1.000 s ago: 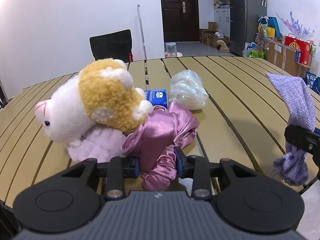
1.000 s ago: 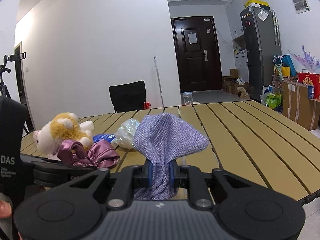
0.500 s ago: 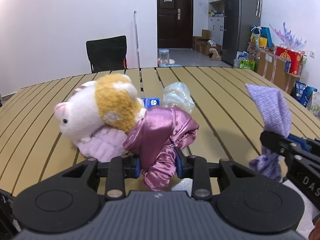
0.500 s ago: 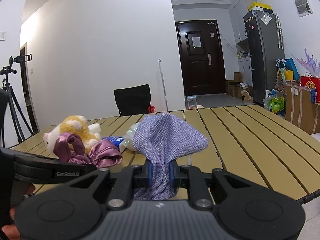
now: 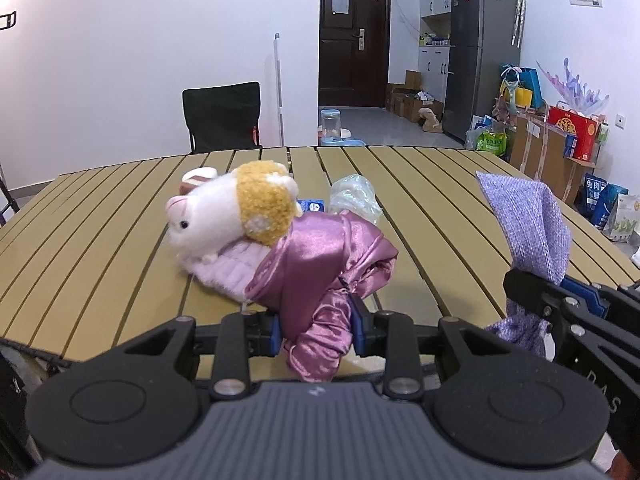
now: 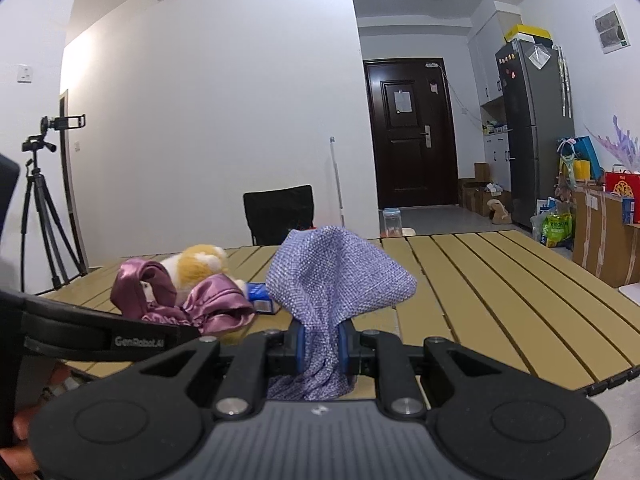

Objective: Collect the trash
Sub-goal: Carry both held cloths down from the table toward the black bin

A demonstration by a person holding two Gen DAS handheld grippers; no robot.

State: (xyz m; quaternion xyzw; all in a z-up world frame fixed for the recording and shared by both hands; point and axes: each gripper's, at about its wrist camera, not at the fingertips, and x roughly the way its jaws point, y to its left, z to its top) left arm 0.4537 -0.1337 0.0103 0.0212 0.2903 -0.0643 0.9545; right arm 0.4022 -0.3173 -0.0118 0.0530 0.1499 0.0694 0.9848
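My left gripper (image 5: 316, 330) is shut on a shiny pink satin cloth (image 5: 320, 268), which bunches up above the jaws near the table's front edge. The same pink satin cloth (image 6: 184, 296) shows at the left in the right wrist view. A lilac woven cloth (image 6: 332, 280) is pinched in my right gripper (image 6: 322, 346), which is shut on it; the lilac cloth (image 5: 528, 216) stands at the right in the left wrist view. On the slatted table (image 5: 420, 184) behind lie a crumpled clear plastic bag (image 5: 354, 196) and a small blue carton (image 5: 312, 205).
A white and tan plush toy (image 5: 228, 210) lies on a pale pink fluffy cloth (image 5: 228, 268). A black chair (image 5: 222, 118) stands behind the table. A tripod (image 6: 40, 208) is at the left; boxes and bags (image 5: 560, 144) line the right wall.
Both grippers have pulled back and risen from the table with their cloths. The plush toy, bag and carton now look farther away.
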